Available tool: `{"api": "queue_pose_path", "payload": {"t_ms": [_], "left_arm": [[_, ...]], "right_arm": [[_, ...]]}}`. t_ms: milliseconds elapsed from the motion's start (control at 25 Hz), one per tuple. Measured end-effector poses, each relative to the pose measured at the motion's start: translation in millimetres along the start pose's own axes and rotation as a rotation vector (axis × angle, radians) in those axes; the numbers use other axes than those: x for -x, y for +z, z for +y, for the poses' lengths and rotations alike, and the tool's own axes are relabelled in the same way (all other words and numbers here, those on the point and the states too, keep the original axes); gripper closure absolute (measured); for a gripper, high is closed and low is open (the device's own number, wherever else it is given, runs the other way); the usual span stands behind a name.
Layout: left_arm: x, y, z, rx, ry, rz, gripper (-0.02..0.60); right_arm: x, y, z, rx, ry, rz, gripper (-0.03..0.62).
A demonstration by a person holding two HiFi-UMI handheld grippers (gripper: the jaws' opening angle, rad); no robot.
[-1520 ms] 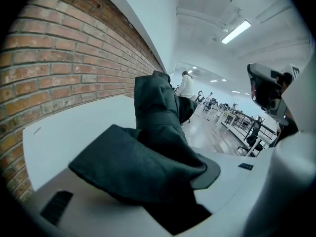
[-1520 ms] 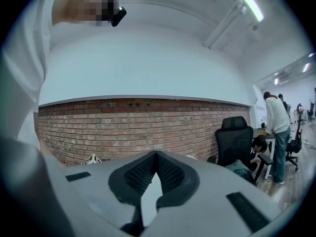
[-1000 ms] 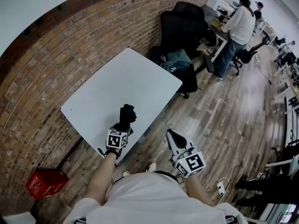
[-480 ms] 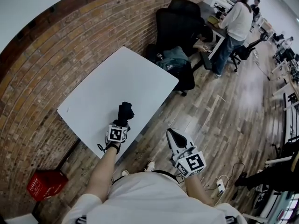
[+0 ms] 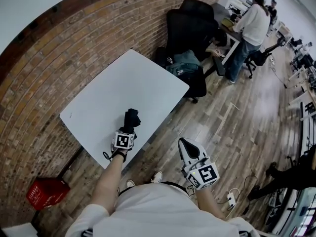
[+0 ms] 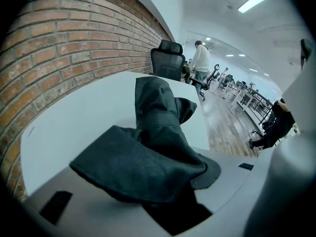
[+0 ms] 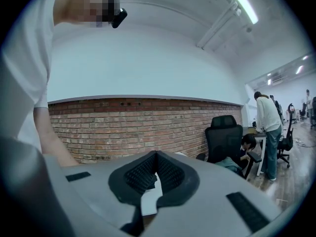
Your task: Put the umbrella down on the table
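The folded dark umbrella (image 6: 158,142) is sticking out ahead of my left gripper (image 5: 128,131), whose jaws are clamping its near end. It is hanging over the white table (image 5: 123,78) just inside the near edge, and I cannot tell whether its far end is touching the top. Beyond it the tabletop is running bare towards the brick wall (image 5: 59,48), with a black chair (image 5: 190,28) standing by the far corner. My right gripper (image 5: 186,146) is hovering off the table over the wooden floor (image 5: 232,127), jaws together on nothing.
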State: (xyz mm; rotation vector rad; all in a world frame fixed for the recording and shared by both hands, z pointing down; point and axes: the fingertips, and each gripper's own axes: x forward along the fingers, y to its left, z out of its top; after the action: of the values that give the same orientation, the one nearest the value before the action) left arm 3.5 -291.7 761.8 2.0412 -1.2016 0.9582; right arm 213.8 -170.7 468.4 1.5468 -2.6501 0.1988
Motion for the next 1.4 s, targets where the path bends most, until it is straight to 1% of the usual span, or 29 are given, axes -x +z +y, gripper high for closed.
{"api": "queue_pose_path", "payload": {"t_ms": [240, 360, 560, 720, 880, 1120, 1280, 1400], "left_arm": [[-3.6, -1.4, 5.2, 0.016, 0.022, 0.014, 0.351], [-6.1, -3.8, 4.8, 0.016, 0.019, 0.023, 0.350], [-11.3, -11.7, 4.7, 0.006, 0.026, 0.060, 0.347], [-11.9, -6.5, 6.5, -0.026, 0.038, 0.046, 0.347], [-15.6, -13.6, 4.8, 0.009, 0.021, 0.076, 0.344], [-16.1, -14.8, 4.4, 0.028, 0.030, 0.075, 0.339], [-15.6, -10.9, 5.1, 0.027, 0.045, 0.041, 0.336], [-17.1, -18.5, 2.4, 0.056, 0.039, 0.062, 0.334]], "right_arm": [[-3.6, -0.7, -2.7, 0.002, 0.016, 0.003, 0.576], [-3.4, -1.3, -4.1, 0.002, 0.018, 0.004, 0.576], [1.4, -0.6, -8.6, 0.003, 0.013, -0.001, 0.576], [7.0, -0.9, -13.1, 0.003, 0.003, 0.005, 0.576], [10.7, -2.0, -15.6, 0.004, -0.001, 0.009, 0.576], [12.0, -1.9, -15.0, 0.012, 0.012, 0.014, 0.576], [14.4, -2.3, -17.1, 0.017, 0.017, 0.012, 0.576], [18.1, -3.8, -20.1, 0.016, 0.017, 0.015, 0.576]]}}
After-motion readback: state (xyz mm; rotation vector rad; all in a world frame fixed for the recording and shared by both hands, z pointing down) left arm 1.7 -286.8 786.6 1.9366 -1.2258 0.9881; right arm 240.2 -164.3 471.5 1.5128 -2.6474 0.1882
